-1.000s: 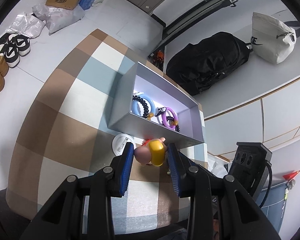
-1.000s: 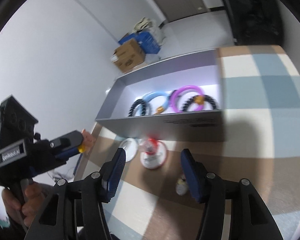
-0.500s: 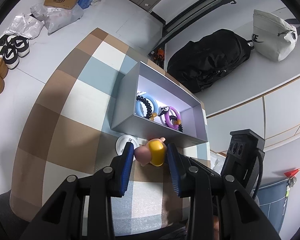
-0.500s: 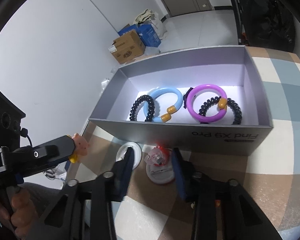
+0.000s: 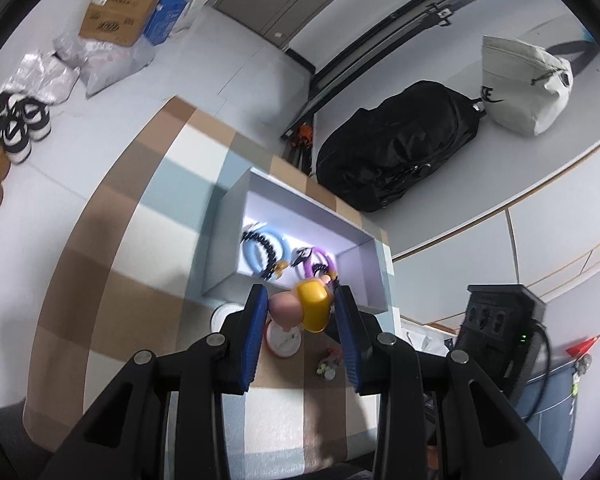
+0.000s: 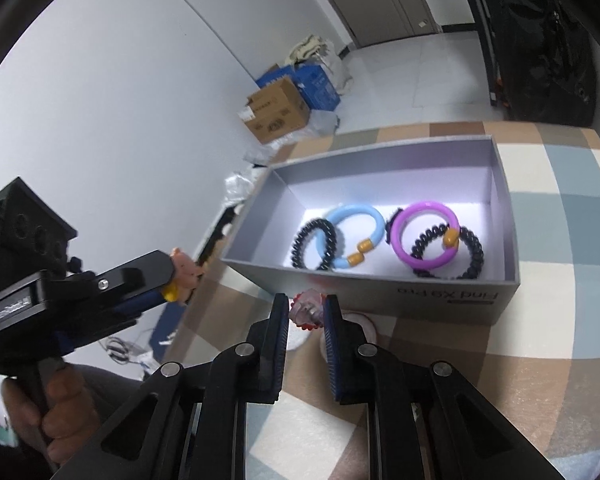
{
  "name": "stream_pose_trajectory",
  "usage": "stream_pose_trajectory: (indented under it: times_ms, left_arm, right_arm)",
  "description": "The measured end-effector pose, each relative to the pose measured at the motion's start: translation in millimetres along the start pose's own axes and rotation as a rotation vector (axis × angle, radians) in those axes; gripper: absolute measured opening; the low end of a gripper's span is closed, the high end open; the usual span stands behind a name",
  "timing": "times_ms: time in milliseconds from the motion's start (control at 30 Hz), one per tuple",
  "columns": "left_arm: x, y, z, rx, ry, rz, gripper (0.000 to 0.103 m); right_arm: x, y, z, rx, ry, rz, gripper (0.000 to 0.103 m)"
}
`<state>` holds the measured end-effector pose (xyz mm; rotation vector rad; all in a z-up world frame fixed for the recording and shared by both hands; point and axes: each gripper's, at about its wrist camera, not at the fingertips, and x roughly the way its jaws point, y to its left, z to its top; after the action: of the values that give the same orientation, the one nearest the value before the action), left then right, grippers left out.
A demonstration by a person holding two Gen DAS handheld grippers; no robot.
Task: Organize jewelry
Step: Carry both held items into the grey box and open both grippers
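Left gripper (image 5: 300,314): my hand (image 6: 56,408) holds it angled downward beside the grey box (image 6: 380,292), pads clamped on a pink and yellow pig charm (image 5: 304,308).
Right gripper (image 6: 306,312): I point it downward at the box's near wall; its jaws have just been closing and now pinch a clear red-trimmed trinket (image 6: 309,308), above the checked bench (image 6: 500,380).
Box: blue ring (image 6: 354,240), purple ring (image 6: 424,238) and black coil ties (image 6: 314,242) lie inside.
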<state>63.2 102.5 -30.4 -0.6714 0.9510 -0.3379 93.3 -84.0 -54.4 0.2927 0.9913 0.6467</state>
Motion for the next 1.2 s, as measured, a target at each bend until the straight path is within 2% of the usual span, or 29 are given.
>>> stream_pose_trajectory:
  times_ms: [200,400,600,1200]
  left_arm:
    - [12,-9,10,0.019,0.003,-0.003,0.029]
    - [20,-20,16,0.055,-0.014,0.02,0.029]
    - [31,-26,23,0.065,-0.013,0.022,0.029]
    - [75,-31,37,0.087,0.081,0.099,0.029]
  right_arm:
    - [-21,4,13,0.0,-0.063,0.052,0.016]
    - [-36,-9,29,0.054,-0.142,0.066,0.016]
    - [-46,-18,40,0.076,-0.182,0.071,0.016]
    - [-26,-62,61,0.173,-0.153,0.051,0.016]
